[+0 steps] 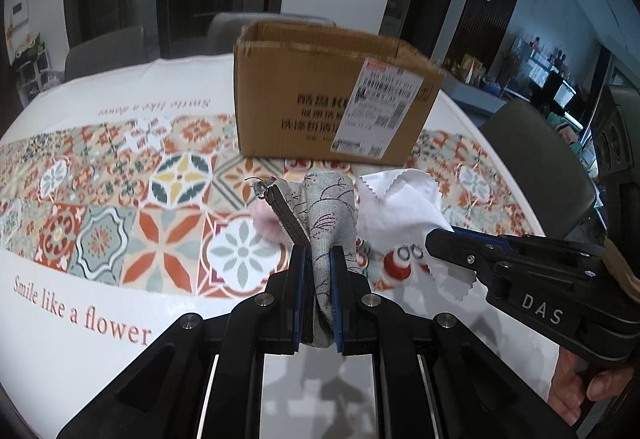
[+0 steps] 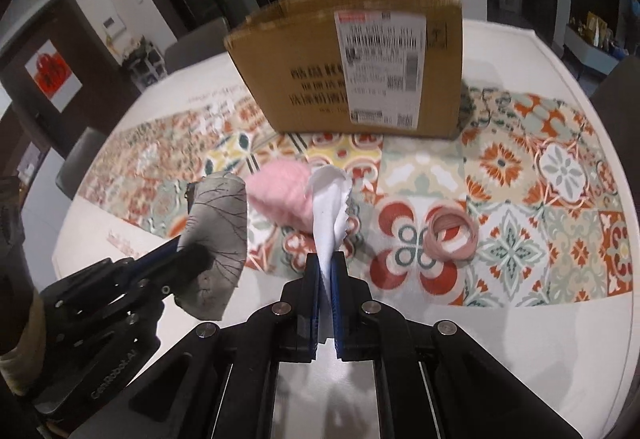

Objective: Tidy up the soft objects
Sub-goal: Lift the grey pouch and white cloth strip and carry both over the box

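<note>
My left gripper (image 1: 319, 257) is shut on a grey fabric zipper pouch (image 1: 328, 215) and holds it above the table; it also shows in the right wrist view (image 2: 218, 231). My right gripper (image 2: 326, 263) is shut on a white cloth with a zigzag edge (image 2: 328, 207); the cloth also shows in the left wrist view (image 1: 400, 203). A pink fluffy ball (image 2: 282, 195) lies on the table behind the cloth. A pink hair band (image 2: 452, 231) lies to the right. An open cardboard box (image 2: 352, 67) stands behind them.
The round table carries a patterned tile cloth (image 2: 540, 199) with white margins. Grey chairs (image 1: 540, 175) stand around the table. Dark cabinets and doors fill the background.
</note>
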`<state>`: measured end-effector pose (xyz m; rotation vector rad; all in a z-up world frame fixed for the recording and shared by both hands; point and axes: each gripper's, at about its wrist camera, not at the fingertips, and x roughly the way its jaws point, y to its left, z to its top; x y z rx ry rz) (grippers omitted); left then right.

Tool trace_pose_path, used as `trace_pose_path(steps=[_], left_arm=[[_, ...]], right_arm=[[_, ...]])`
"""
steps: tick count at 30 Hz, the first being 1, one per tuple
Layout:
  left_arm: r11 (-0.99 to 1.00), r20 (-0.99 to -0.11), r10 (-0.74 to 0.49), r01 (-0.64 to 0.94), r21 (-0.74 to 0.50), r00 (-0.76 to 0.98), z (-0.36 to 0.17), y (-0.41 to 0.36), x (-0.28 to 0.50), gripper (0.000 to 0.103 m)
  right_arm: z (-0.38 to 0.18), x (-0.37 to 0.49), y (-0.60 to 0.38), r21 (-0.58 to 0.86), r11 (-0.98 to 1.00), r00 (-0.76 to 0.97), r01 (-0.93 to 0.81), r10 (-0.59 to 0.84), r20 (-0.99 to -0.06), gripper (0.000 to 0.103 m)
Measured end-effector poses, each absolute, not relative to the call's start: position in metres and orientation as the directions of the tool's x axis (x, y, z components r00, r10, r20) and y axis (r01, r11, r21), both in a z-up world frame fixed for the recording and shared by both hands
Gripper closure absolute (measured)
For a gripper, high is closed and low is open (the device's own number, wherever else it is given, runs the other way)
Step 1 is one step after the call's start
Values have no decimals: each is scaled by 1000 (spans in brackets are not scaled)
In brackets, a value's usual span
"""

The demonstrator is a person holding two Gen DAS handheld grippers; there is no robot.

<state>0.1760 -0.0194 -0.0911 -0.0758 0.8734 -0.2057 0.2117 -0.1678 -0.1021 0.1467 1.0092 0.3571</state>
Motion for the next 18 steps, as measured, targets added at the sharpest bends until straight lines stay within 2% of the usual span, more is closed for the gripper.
trace_pose_path(steps=[18], left_arm=[[972, -607, -234, 206, -117, 759, -18, -22, 191, 90]], right_arm=[[-24, 209, -177, 295, 927, 657, -231, 373, -655, 96]])
